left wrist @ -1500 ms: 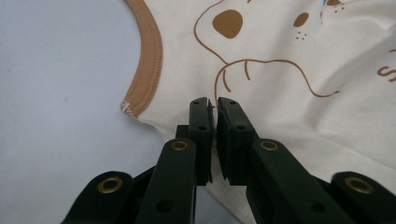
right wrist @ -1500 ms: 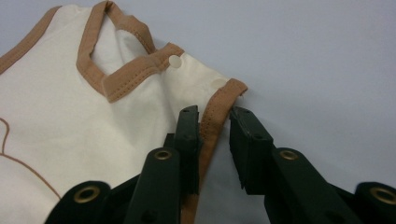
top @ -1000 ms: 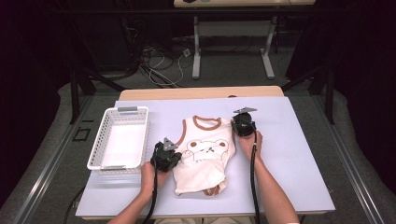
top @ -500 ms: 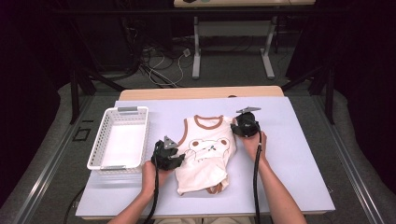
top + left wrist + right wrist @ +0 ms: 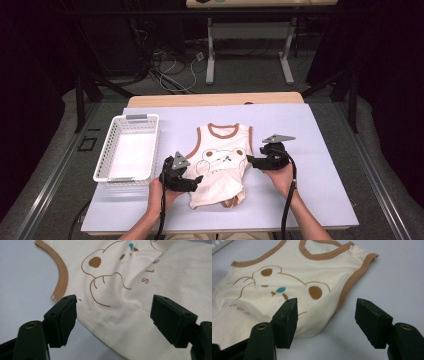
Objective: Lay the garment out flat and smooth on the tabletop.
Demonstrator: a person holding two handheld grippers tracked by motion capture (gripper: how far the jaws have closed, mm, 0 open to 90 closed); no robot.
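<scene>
Your little sleeveless top (image 5: pixel 220 165) lies flat near the middle of the bench (image 5: pixel 320 130), neck toward the far edge and hem toward you. It is cream with brown trim at the neck and armholes and a bear drawn on the chest. The lower part is folded up over itself, so the hem end looks bunched and a bit of brown shows at the bottom.

Your left gripper (image 5: pixel 196 181) sits at the top's left side, low down near the fold, with your hand behind it toward the near edge. Its fingers (image 5: pixel 63 320) have just been opening and now stand wide apart, released. In the left gripper view the cream cloth lies below and between them, but neither finger presses on it; the end of the brown armhole trim (image 5: pixel 62 277) lies just beyond the left one.

Your right gripper (image 5: pixel 251 161) is at the top's right side, level with the bear, pointing in toward the cloth. Its fingers (image 5: pixel 287 320) have also just been opening and are released, well apart. In the right gripper view the left finger hangs over the edge of the cloth and the right one over bare bench, with the brown-trimmed armhole edge running between them. Nothing is gripped.

A white basket (image 5: pixel 114 150) stands near the left edge of the bench, well apart from the top.
</scene>
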